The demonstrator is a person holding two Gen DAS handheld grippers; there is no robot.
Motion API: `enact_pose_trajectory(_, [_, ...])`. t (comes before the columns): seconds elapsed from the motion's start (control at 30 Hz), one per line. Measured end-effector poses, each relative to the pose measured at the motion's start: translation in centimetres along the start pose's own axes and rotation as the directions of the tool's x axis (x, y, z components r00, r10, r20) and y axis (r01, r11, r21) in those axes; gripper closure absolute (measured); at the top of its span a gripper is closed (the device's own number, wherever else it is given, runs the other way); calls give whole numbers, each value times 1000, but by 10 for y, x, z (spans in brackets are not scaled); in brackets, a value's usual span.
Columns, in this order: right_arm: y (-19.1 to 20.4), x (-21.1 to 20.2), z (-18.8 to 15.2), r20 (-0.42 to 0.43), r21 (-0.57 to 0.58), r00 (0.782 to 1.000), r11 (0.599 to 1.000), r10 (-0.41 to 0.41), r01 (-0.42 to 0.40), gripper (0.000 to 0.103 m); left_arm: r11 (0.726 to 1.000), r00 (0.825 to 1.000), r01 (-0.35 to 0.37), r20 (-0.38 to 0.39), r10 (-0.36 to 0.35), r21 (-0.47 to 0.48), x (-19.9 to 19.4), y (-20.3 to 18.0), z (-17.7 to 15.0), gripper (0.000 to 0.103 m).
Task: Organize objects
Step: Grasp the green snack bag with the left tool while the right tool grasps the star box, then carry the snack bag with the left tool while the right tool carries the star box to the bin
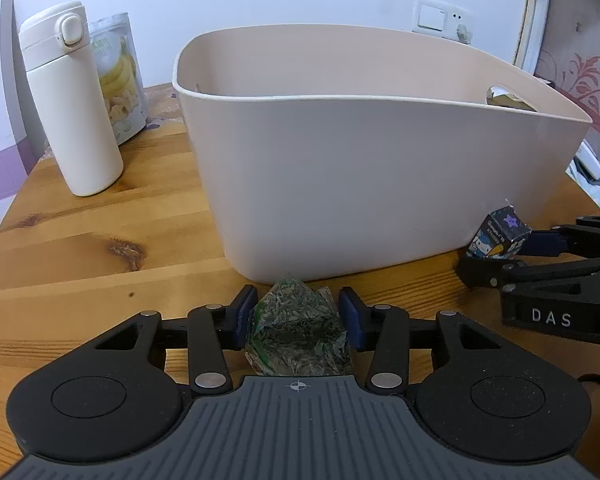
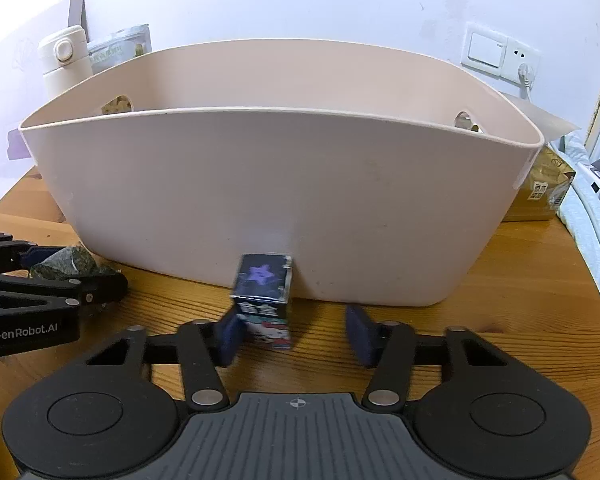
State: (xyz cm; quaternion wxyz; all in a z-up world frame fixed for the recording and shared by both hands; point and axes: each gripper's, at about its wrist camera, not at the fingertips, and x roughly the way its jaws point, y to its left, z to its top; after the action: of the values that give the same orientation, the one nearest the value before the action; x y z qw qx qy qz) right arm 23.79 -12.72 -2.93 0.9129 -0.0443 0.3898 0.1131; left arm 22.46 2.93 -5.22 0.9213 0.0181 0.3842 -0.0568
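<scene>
Risking slip: left gripper (image 1: pixel 298 320) pads bracket crinkly green-leaf packet (image 1: pixel 298 336) with small gaps, not yet clamped; soft film may squirm out on lift. Right gripper (image 2: pixel 292 334) spread wide, left pad touching small printed carton (image 2: pixel 265 298), which stands off-centre and may topple. Both level, low over wooden table (image 1: pixel 100 248), just near of beige basket (image 2: pixel 284 200).

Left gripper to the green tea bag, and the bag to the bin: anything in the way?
Nothing sits between the left gripper and the green pyramid tea bag; it is already between the open jaws. The beige plastic bin's tall near wall stands directly ahead, so the bag must probably go up over the rim.
</scene>
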Motion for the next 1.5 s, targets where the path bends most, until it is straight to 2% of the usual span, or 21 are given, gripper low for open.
enact_pose_trajectory(0.03, [0,-1,0,0,-1,1000,1000,2,-2,67,1000,1000,4,-2,-4,-3,-1,0,0,58])
enact_pose_trajectory(0.1, [-1,-2,-1,2,-2,1000,1000,2,-2,82,1000,1000,12,-5,-12,-9,-2,-1,-1,58])
enact_pose_trajectory(0.4, [-5,-10,-8,3,11,999,999,39,-39,82,1000,1000,13,-16,-13,-5,-9,-6,-5,58])
enact_pose_trajectory(0.67, [-10,-25,-17,15,22,997,997,73,-73,82,1000,1000,20,6,-20,1,-21,-9,-5,58])
enact_pose_trajectory(0.97, [-16,-53,-22,56,14,996,998,63,-64,82,999,999,32,25,-31,-16,-37,-6,-6,58])
enact_pose_trajectory(1.5, [-25,-97,-22,147,8,989,1000,28,-29,82,999,992,53,112,-53,-3,-81,-9,2,58])
